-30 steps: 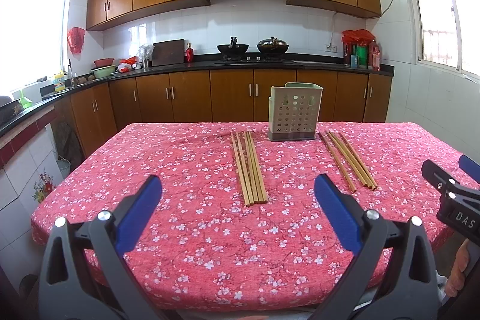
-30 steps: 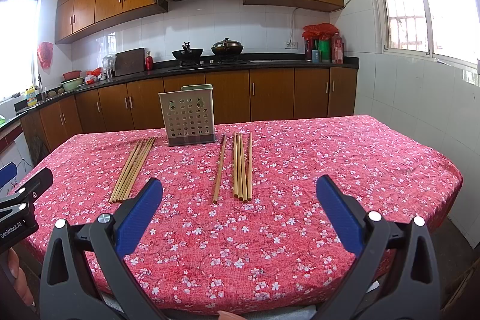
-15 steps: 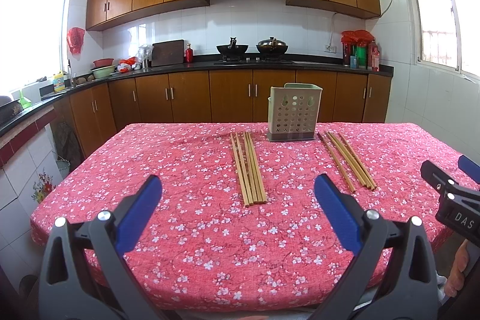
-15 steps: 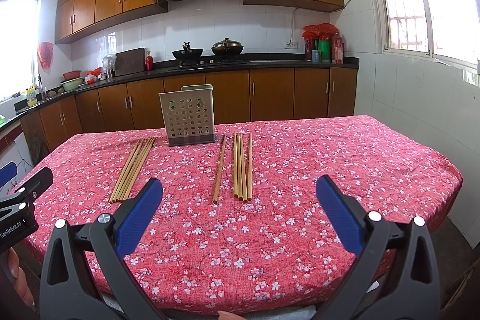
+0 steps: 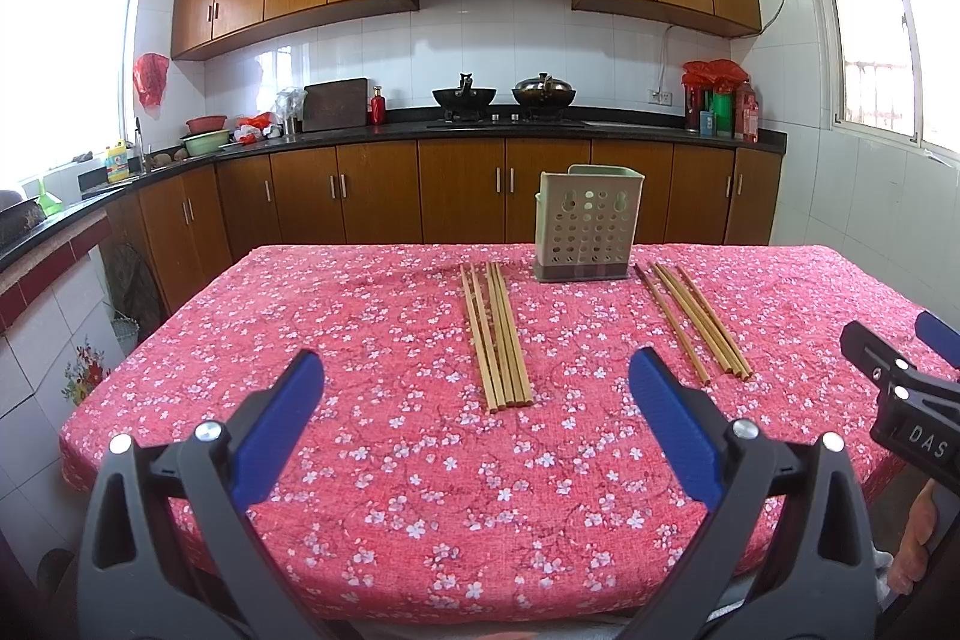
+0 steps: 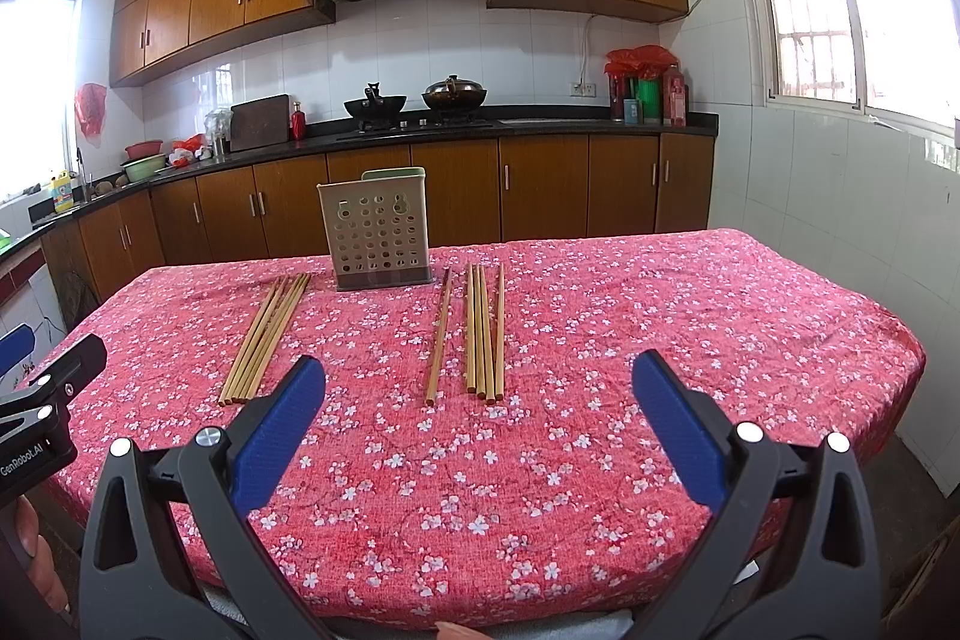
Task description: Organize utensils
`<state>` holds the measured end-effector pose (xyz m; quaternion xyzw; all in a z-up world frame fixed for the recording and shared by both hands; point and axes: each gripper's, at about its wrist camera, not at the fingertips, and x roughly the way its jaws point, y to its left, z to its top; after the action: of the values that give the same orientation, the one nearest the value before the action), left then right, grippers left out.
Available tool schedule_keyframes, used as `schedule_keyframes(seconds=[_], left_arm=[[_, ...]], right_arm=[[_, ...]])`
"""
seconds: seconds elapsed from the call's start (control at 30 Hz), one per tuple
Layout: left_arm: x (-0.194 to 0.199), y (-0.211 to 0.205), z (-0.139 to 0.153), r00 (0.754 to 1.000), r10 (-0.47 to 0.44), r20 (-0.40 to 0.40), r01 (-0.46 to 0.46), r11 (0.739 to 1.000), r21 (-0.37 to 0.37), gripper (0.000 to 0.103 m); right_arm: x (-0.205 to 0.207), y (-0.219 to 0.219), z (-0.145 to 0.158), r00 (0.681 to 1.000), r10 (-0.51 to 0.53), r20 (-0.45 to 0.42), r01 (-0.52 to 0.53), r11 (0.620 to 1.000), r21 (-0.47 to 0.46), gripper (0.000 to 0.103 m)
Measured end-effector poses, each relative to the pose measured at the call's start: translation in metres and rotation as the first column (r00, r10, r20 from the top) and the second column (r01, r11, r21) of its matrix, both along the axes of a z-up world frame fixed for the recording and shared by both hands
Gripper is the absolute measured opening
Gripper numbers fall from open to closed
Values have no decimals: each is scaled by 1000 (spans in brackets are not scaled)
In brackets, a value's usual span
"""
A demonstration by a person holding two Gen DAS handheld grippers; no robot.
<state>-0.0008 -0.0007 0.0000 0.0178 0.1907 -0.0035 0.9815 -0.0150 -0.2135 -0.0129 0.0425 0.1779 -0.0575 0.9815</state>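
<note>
Two bundles of wooden chopsticks lie on the red floral tablecloth, either side of a perforated beige utensil holder that stands upright at the far side. The left bundle lies straight ahead of my left gripper, which hovers open over the near edge with nothing between its blue pads. The right bundle lies ahead of my right gripper, also open and holding nothing. One chopstick of that bundle lies slightly apart.
The table fills the foreground, its near edge just under both grippers. Behind it run brown kitchen cabinets and a black counter with pots, bottles and bowls. In each view the other gripper shows at the side edge.
</note>
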Motion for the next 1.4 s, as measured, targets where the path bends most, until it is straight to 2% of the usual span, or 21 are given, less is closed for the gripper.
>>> schedule_keyframes(seconds=[1.17, 1.37, 1.4], left_arm=[[0, -5, 2, 1000, 2, -3, -2, 1000, -2, 99], [8, -8, -1, 999, 17, -27, -17, 1000, -7, 99], [15, -11, -9, 999, 21, -38, -21, 1000, -9, 99]], right_arm=[[1, 3, -1, 1000, 1, -4, -1, 1000, 1, 101], [9, 0, -2, 1000, 12, -21, -11, 1000, 10, 101], [14, -1, -2, 999, 13, -29, -13, 1000, 17, 101]])
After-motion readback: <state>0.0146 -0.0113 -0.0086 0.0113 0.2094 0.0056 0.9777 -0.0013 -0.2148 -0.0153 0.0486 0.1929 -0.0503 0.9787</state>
